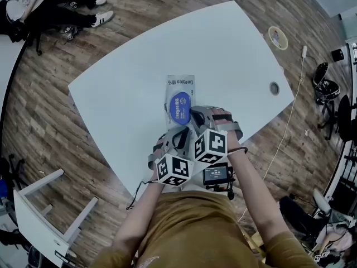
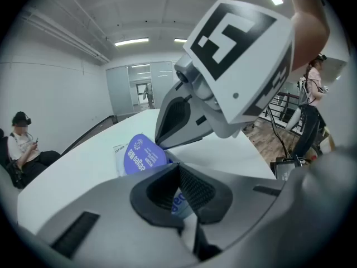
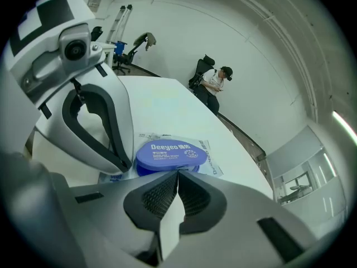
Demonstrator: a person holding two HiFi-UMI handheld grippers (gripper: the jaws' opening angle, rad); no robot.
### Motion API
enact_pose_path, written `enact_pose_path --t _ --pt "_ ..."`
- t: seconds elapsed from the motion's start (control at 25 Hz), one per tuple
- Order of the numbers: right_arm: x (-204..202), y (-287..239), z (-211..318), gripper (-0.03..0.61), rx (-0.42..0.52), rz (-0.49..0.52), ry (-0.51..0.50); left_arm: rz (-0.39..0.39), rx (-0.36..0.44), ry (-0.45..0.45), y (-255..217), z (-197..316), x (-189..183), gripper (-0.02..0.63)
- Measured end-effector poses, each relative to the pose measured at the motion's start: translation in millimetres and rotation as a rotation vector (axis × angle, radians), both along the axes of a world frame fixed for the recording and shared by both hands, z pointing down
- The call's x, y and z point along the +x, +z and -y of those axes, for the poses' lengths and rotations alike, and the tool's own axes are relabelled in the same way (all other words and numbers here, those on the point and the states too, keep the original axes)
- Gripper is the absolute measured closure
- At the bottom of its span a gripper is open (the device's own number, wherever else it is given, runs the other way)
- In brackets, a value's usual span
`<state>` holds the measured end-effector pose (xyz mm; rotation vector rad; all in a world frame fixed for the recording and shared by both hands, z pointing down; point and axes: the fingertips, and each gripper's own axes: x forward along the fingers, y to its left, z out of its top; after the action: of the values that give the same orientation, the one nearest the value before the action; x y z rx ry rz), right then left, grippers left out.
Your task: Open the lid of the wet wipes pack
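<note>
The wet wipes pack point(image 1: 179, 88) lies flat in the middle of the white table point(image 1: 128, 88), with its blue oval lid point(image 1: 181, 106) facing up. My left gripper point(image 1: 177, 134) is shut on the pack's near edge; printed film point(image 2: 179, 203) shows between its pads. My right gripper point(image 1: 196, 115) is shut, and its tips pinch the lid's near rim point(image 3: 177, 168). The lid point(image 3: 167, 152) stands slightly lifted off its darker blue base. In the left gripper view the lid point(image 2: 139, 155) tilts up beside the right gripper's finger point(image 2: 181, 121).
A roll of tape point(image 1: 278, 37) and a round cable port point(image 1: 274, 88) sit near the table's far right edge. A person point(image 1: 50, 7) sits on the floor beyond the table. A white stool point(image 1: 44, 216) stands at the near left.
</note>
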<state>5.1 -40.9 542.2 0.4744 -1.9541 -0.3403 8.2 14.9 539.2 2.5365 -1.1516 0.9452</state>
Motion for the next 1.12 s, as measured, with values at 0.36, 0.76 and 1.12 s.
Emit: enact_pose_path --t 0.36,0.76,1.12 --pt "-31 -22 -3 0.569 0.008 0.076 -0.074 -0.015 0.019 -0.03 -5 7 -2 0.606" --pt "-16 -33 7 0.569 0.001 0.175 0.077 -0.089 0.032 -0.222 -16 26 -43 0.606" --pt "26 -35 8 0.569 -0.015 0.241 0.242 -0.096 0.041 -0.262 -17 29 -59 0.606"
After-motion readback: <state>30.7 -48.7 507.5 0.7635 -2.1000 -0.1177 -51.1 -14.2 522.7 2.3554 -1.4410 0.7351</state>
